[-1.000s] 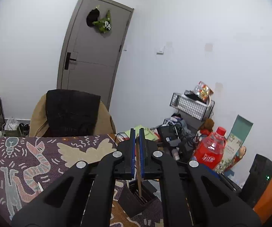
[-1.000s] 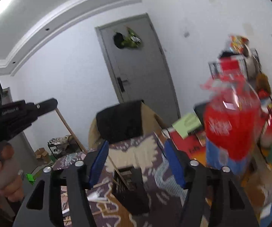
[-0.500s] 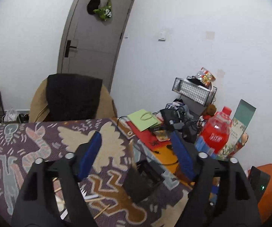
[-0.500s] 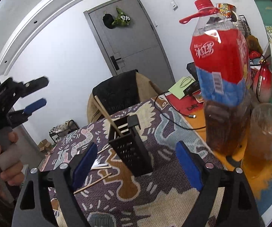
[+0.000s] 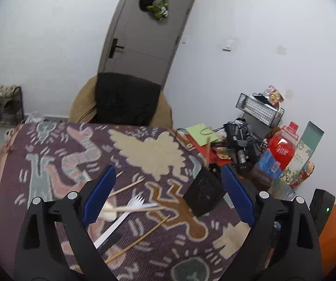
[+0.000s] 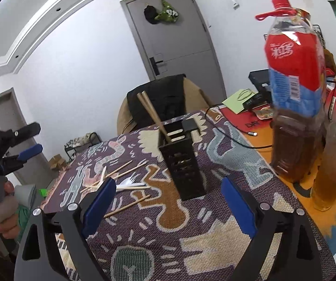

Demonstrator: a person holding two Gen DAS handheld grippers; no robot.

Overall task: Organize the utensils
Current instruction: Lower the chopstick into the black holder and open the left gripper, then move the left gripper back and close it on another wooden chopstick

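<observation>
A black perforated utensil holder [image 6: 184, 161] stands on the patterned cloth [image 6: 205, 238] with two wooden chopsticks [image 6: 151, 112] leaning out of it; it also shows in the left wrist view [image 5: 204, 190]. Loose chopsticks [image 5: 138, 240], a white plastic fork [image 5: 121, 217] and a white spoon [image 5: 108, 213] lie on the cloth left of the holder. My left gripper [image 5: 168, 195] is open and empty above the loose utensils. My right gripper [image 6: 169, 205] is open and empty in front of the holder. The left gripper also shows at the left of the right wrist view [image 6: 25, 145].
A large red-capped tea bottle [image 6: 294, 98] and a glass of tea [image 6: 331, 166] stand right of the holder on the orange table edge [image 6: 259, 138]. A chair with a black jacket [image 5: 126, 100] is behind the table. Cables, a green bag and clutter [image 5: 235, 138] sit far right.
My left gripper opened, let go of a chopstick into the holder, and drew back up and left. My right gripper moved back from the holder; it stayed open.
</observation>
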